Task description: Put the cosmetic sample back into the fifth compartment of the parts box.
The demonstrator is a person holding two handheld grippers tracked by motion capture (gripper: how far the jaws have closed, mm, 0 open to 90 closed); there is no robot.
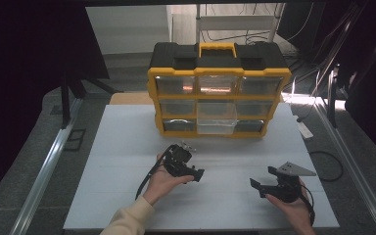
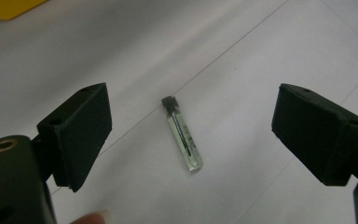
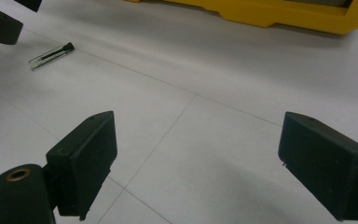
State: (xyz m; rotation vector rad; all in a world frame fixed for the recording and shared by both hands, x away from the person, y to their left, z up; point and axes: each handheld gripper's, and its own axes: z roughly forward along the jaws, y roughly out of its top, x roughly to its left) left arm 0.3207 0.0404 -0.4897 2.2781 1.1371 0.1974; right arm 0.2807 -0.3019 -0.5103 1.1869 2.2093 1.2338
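The left gripper [image 2: 191, 135] is wide open over the little glass vial [image 2: 182, 134] mid-table. It looks light, slippery, breakable; grab its middle gently. The right gripper [image 3: 214, 163] is open, holding nothing.

We see the vial [image 2: 182, 134] lying flat on the counter [image 2: 261, 56] between and just ahead of our left gripper [image 2: 191, 140]. Our right gripper [image 3: 196, 163] hovers well apart, the vial off to its far left. The drawer organizer [image 1: 219, 90] stands beyond both grippers.
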